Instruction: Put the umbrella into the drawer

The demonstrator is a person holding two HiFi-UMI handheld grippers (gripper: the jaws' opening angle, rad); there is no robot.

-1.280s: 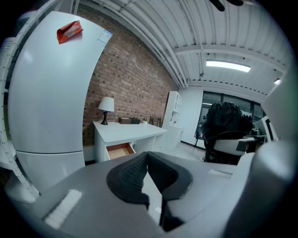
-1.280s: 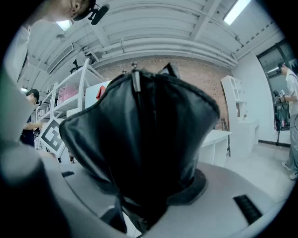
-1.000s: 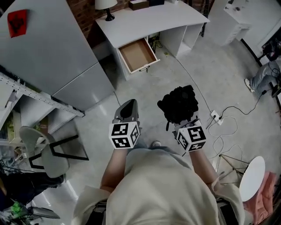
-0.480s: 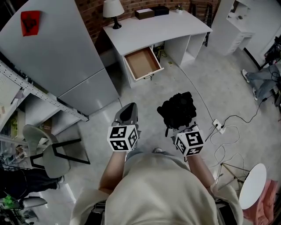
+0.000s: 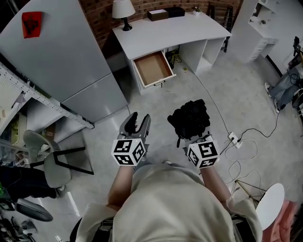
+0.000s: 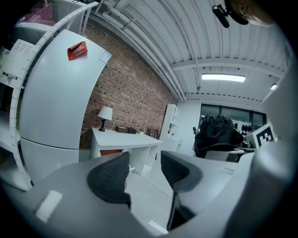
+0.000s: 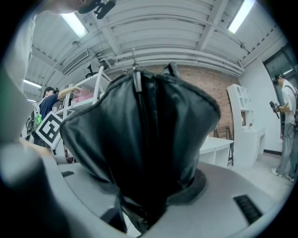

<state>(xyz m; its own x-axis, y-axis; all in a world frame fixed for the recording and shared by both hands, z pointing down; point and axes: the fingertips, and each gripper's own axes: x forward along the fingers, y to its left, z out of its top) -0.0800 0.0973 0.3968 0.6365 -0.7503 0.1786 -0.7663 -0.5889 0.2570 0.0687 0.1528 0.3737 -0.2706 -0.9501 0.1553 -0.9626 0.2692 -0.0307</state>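
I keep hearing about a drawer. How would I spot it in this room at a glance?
Find the white desk against the brick wall, with a lamp at its left end. Below the left half of the desktop, the drawer is pulled out toward the room. Its bare brown inside stands out among white and grey surfaces.

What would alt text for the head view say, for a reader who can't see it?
Seen from above, a person grips a bundled black umbrella in the right hand-held gripper; the left hand-held gripper is empty, its jaws having just been opening. Ahead on the grey floor stands a white desk with its drawer pulled open.
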